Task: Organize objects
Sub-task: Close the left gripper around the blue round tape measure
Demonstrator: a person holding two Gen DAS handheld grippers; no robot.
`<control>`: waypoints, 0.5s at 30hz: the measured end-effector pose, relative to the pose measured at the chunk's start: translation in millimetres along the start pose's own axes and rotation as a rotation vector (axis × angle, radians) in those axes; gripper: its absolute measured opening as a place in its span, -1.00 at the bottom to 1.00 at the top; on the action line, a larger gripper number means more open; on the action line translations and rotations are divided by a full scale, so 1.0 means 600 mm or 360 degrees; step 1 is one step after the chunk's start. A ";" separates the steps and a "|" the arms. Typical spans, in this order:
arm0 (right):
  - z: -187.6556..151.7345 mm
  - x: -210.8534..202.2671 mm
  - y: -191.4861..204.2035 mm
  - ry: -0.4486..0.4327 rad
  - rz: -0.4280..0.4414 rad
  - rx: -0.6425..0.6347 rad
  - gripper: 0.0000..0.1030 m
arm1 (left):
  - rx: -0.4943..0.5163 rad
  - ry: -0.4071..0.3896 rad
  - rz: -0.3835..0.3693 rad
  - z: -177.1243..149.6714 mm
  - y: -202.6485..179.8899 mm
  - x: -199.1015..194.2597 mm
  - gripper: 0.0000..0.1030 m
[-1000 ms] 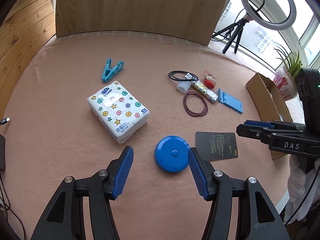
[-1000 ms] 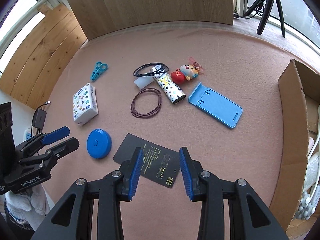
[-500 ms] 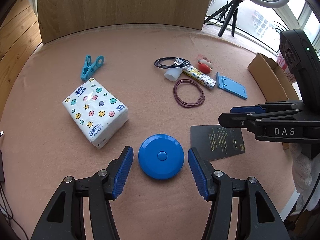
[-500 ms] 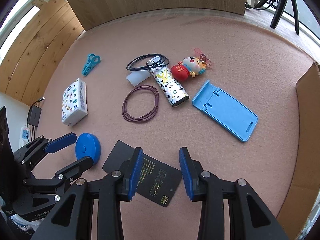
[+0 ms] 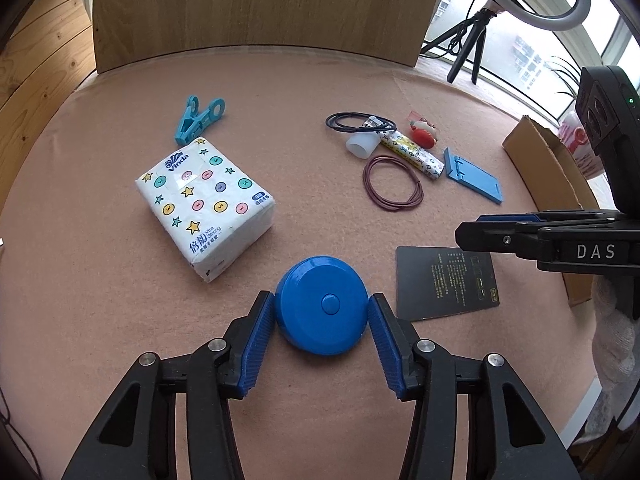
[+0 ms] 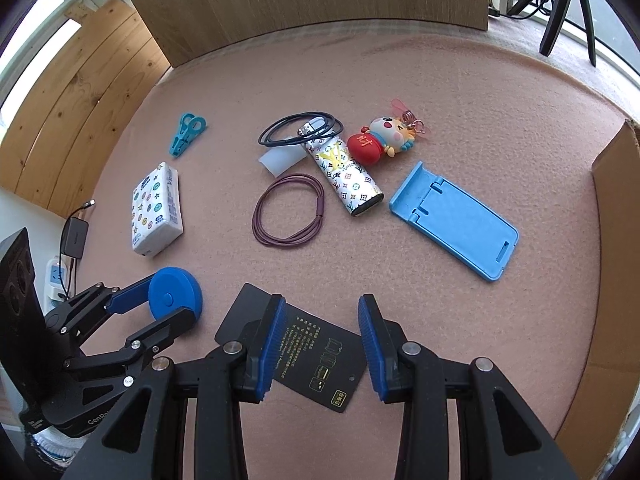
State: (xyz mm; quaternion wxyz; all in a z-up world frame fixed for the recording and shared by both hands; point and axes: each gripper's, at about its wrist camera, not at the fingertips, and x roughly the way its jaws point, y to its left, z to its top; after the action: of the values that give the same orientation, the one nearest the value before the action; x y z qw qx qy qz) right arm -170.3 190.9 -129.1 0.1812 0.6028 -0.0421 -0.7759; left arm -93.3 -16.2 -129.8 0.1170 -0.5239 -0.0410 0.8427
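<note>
Left claw (image 5: 322, 310) just closing, pads against blue round case (image 5: 322, 305); right claw (image 6: 322, 330) part-open over black card (image 6: 316, 354).

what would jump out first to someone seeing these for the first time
First, the left gripper closing around the round blue disc near the front of the pink mat, its pads at the disc's sides. To its right, the right gripper hangs open over a black card. Farther back lie a star-patterned tissue pack and a blue phone stand.
</note>
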 end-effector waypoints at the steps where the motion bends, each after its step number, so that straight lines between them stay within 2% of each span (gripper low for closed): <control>1: -0.002 -0.002 0.000 -0.0006 0.0001 0.0009 -0.34 | 0.0013 0.0001 0.0007 -0.002 -0.003 0.001 0.01; 5: -0.007 -0.009 -0.002 -0.0020 0.0026 0.0034 -0.34 | 0.0055 -0.0018 0.0047 -0.006 -0.011 0.002 0.06; 12: 0.005 -0.023 -0.023 -0.0091 -0.0027 0.0080 -0.34 | 0.0077 -0.0026 0.0098 0.001 -0.012 0.008 0.08; 15: 0.018 -0.023 -0.035 -0.0085 0.0021 0.0130 -0.34 | 0.0077 -0.0040 0.0115 0.002 -0.010 0.010 0.05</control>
State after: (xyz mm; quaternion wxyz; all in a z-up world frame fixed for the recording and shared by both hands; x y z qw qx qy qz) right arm -182.3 213.7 -119.3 0.1604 0.5885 -0.0826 -0.7881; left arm -95.7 -8.8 -133.4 0.0985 -0.5114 -0.0032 0.8537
